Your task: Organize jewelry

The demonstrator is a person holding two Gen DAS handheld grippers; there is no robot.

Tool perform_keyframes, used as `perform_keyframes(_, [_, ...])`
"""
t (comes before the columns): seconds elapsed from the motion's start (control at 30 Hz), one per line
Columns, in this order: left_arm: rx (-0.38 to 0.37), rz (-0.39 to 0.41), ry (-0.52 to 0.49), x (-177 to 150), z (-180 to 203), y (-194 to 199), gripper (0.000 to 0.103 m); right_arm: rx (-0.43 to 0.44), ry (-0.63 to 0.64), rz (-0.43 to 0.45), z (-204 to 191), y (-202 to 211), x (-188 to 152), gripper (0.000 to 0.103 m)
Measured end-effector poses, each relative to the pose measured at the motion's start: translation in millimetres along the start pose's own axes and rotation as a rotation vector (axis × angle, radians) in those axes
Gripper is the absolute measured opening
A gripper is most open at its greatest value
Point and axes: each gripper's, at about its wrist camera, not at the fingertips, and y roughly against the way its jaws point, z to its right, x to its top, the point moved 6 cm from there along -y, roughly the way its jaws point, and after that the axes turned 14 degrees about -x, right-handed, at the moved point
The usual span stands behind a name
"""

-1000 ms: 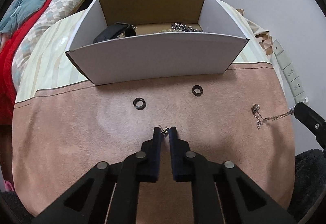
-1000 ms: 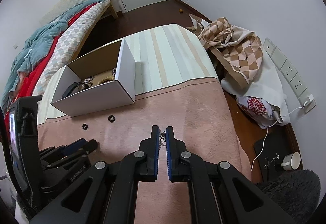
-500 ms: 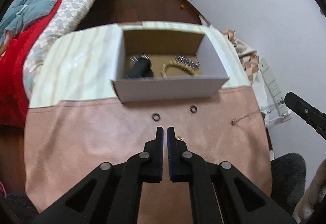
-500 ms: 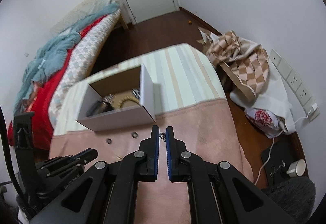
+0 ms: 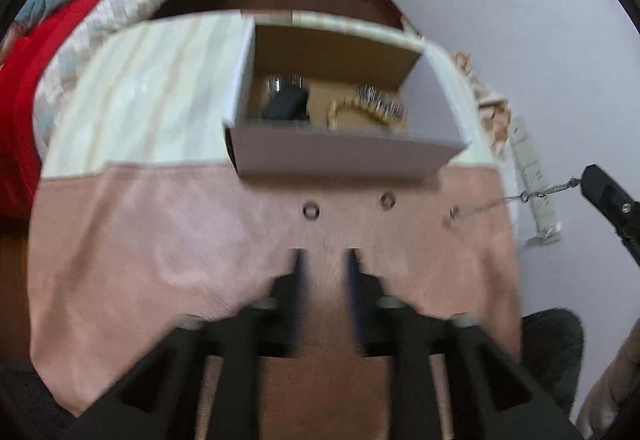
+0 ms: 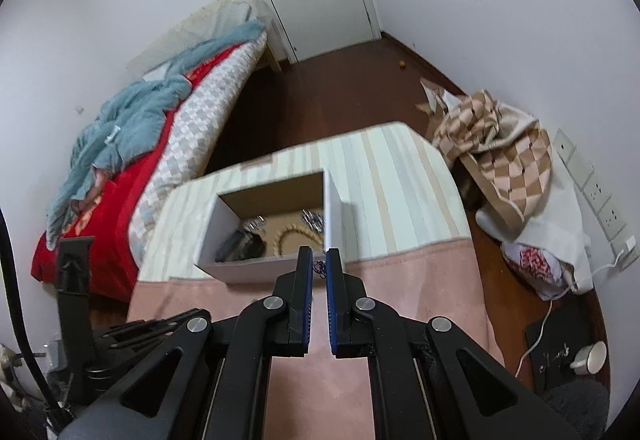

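Lifted clear of the pink cloth (image 5: 160, 240) since half a second ago, the chain (image 5: 552, 188) now dangles from the right gripper (image 6: 319, 268), whose fingers pinch its end. Beside it, the left gripper (image 5: 325, 260) has spread its jaws and holds nothing. Two rings (image 5: 311, 210) lie on the cloth just before the white box (image 6: 208, 236), which holds a beaded bracelet (image 6: 296, 234) and a dark item.
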Motion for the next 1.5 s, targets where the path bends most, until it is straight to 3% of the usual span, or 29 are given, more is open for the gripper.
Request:
perform_keyframes(0.03, [0.0, -0.009, -0.007, -5.5, 0.8, -10.2, 0.061, -0.007, -0.006, -0.02, 3.3, -7.2, -7.4, 0.006])
perform_keyframes(0.4, [0.113, -0.026, -0.14, -17.6, 25.0, -57.3, 0.06, -0.075, -0.053, -0.149, 41.4, -56.9, -65.3, 0.006])
perform_keyframes(0.43, [0.121, -0.017, -0.151, -17.7, 27.0, -58.1, 0.055, -0.078, -0.057, -0.154, 44.1, -59.3, -67.2, 0.006])
perform_keyframes(0.5, [0.143, -0.005, -0.18, -17.1, 30.1, -58.1, 0.03, -0.082, -0.059, -0.159, 46.8, -61.8, -67.6, 0.006])
perform_keyframes(0.53, [0.143, -0.002, -0.195, -17.7, 32.3, -58.1, 0.01, -0.085, -0.059, -0.158, 48.0, -62.0, -67.1, 0.006])
perform_keyframes(0.67, [0.126, -0.005, -0.192, -16.0, 29.8, -57.5, 0.009, -0.087, -0.059, -0.148, 50.2, -61.7, -62.1, 0.006])
perform_keyframes(0.83, [0.098, 0.005, -0.179, -13.0, 29.9, -46.0, 0.009, -0.069, -0.06, -0.13, 43.1, -52.6, -50.8, 0.006])
perform_keyframes(1.07, [0.026, 0.059, -0.137, 9.9, 29.6, 10.4, 0.009, 0.011, -0.041, -0.061, 22.3, -12.7, -16.2, 0.006])
perform_keyframes(1.3, [-0.007, 0.136, -0.132, 50.8, 34.3, 67.3, 0.009, 0.086, 0.004, 0.022, -5.4, 31.4, 34.4, 0.006])
perform_keyframes(1.5, [-0.019, 0.17, -0.145, 94.6, 30.6, 84.3, 0.009, 0.133, 0.061, 0.072, -37.7, 52.6, 79.4, 0.006])
